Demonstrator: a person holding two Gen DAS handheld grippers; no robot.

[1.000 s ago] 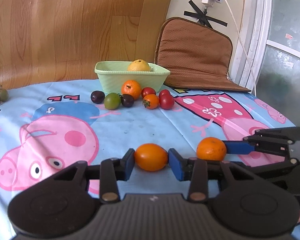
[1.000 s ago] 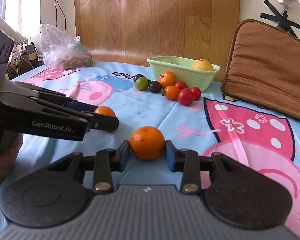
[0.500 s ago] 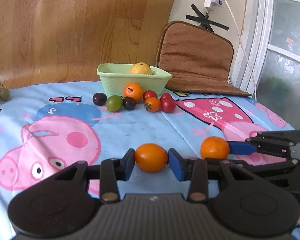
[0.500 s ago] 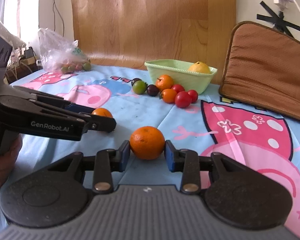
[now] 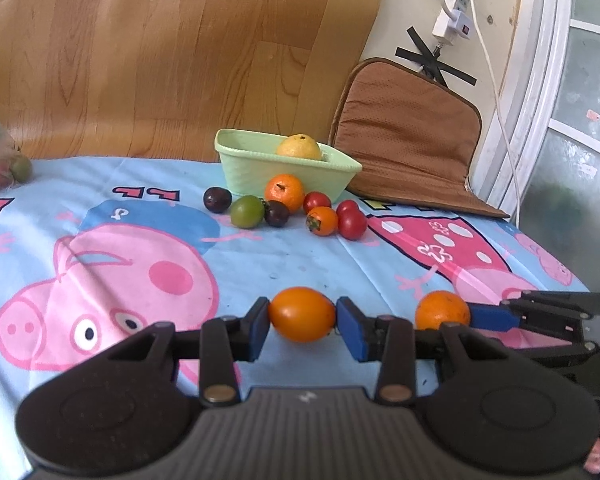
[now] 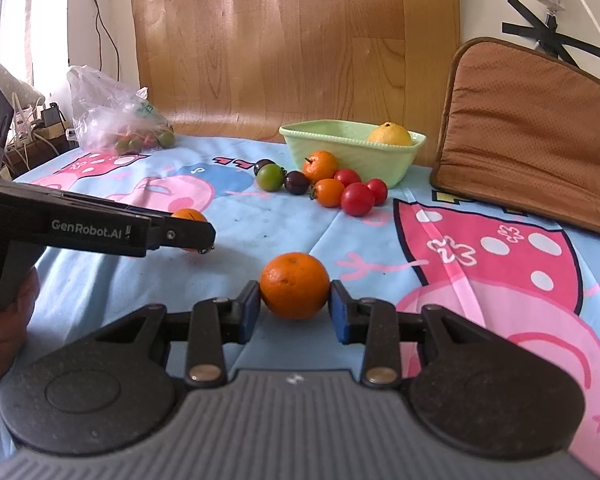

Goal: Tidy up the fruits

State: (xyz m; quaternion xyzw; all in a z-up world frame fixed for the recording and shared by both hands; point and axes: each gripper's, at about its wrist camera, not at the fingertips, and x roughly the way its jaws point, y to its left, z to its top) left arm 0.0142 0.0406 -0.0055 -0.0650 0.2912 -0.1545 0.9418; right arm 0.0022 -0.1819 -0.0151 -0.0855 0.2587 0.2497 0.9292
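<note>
left wrist view: our left gripper (image 5: 302, 320) clamped on orange tomato (image 5: 302, 314); right gripper (image 6: 294, 306) clamped on mandarin (image 6: 295, 285). we judge carry step; next, both to green basket (image 6: 340, 132).

A cartoon-pig cloth (image 5: 148, 280) in blue and pink covers the desk. Behind it stands a wood-grain board (image 6: 292, 48), curved at its top corners. A brown cushion (image 6: 532, 128) leans against the wall to the right of the board, its lower edge resting on the cloth. Above it a white power strip (image 5: 454, 20) hangs on the wall (black tape crossed just below), with a cord trailing down. A white window frame (image 5: 540, 80) stands at the far right.
</note>
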